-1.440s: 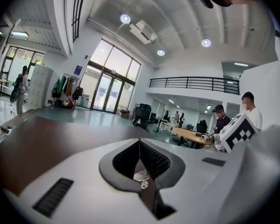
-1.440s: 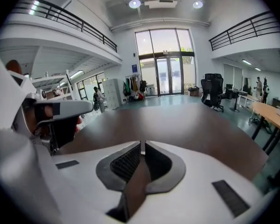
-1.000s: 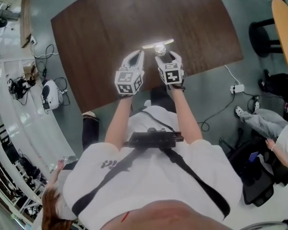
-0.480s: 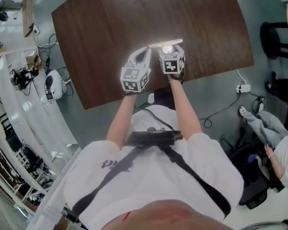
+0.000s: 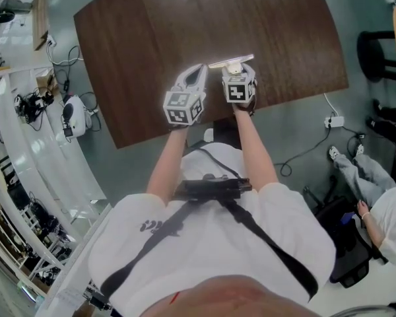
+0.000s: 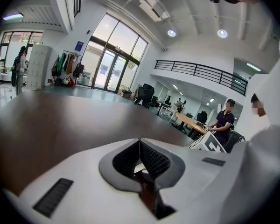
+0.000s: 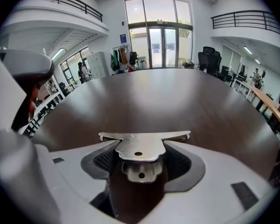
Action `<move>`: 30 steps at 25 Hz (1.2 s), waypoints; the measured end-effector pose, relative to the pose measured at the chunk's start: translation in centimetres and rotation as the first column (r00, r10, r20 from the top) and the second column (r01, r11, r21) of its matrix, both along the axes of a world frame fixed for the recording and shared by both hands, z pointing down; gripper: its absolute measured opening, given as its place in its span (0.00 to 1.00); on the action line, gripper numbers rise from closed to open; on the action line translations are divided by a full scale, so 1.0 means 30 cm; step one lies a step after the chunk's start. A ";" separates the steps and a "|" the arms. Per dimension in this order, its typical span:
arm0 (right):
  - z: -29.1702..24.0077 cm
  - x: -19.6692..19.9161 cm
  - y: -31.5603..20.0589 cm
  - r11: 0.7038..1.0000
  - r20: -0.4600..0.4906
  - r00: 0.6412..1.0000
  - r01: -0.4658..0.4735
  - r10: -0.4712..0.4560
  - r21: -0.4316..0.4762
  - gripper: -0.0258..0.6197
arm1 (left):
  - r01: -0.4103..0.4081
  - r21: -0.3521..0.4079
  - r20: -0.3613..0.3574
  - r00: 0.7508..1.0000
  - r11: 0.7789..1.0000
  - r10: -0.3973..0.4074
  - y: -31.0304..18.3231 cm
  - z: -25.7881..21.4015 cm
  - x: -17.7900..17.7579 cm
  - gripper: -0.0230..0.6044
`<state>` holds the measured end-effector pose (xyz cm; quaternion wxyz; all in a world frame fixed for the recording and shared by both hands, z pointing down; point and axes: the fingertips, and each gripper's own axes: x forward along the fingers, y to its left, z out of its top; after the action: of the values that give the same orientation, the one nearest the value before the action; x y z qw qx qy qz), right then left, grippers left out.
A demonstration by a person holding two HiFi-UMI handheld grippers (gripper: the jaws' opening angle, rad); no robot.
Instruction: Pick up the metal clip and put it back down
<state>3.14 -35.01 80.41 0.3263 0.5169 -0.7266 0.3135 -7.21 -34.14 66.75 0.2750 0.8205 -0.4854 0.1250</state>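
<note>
Straddling one metal clip (image 7: pixel 139 146), the right tool (image 7: pixel 142 152), spread, has just been closing; left tool (image 6: pixel 139 143) pressed together.

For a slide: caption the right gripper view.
Hand-held gripper, jaws just closing in, either side of a metal clip over a wooden table.

No word, number or brand can be read anywhere. The nearest things to signs are the black-and-white square markers on the left cube (image 5: pixel 183 107) just behind the left tongs (image 5: pixel 197 72) and on the right cube (image 5: pixel 237 91) just behind the right tongs (image 5: pixel 234 67); these are patterns, not letters. Far ahead of the left tongs, beside the tall windows (image 6: pixel 116 55), a small blue sign (image 6: pixel 79 45) hangs with print too small to make out. A similar blue plate (image 7: pixel 122 38) shows far ahead of the right tongs, left of the glass doors (image 7: pixel 158 48). Well behind both tongs, a small dark print (image 5: pixel 148 226) on the person's white shirt (image 5: pixel 251 256) is illegible.
</note>
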 end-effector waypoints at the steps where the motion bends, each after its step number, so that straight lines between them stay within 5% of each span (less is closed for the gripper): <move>1: -0.012 0.003 0.013 1.000 0.005 1.000 -0.005 0.005 0.011 0.51 | 0.001 0.005 -0.002 1.000 1.000 -0.001 0.008 -0.007 -0.004 0.06; 8: -0.193 0.024 0.129 0.993 0.018 0.999 -0.033 0.031 0.112 0.51 | 0.014 0.058 -0.011 1.000 0.998 -0.013 0.082 -0.099 -0.038 0.06; 13: -0.407 0.041 0.165 0.962 0.060 0.997 -0.056 0.041 0.267 0.51 | 0.006 0.155 -0.023 1.000 0.988 -0.003 0.128 -0.224 -0.017 0.06; 20: -0.874 0.076 0.243 0.845 0.124 0.991 -0.104 0.045 0.525 0.51 | 0.000 0.358 -0.054 0.998 0.934 0.020 0.233 -0.556 0.019 0.06; 30: -1.275 0.133 0.463 0.688 0.173 0.985 -0.142 0.024 0.712 0.51 | -0.014 0.506 -0.067 0.996 0.862 0.055 0.443 -0.860 0.061 0.06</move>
<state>7.14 -21.12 42.16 0.0269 0.6107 -0.7895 0.0554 -5.38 -20.85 40.94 0.0673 0.8766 -0.4753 -0.0341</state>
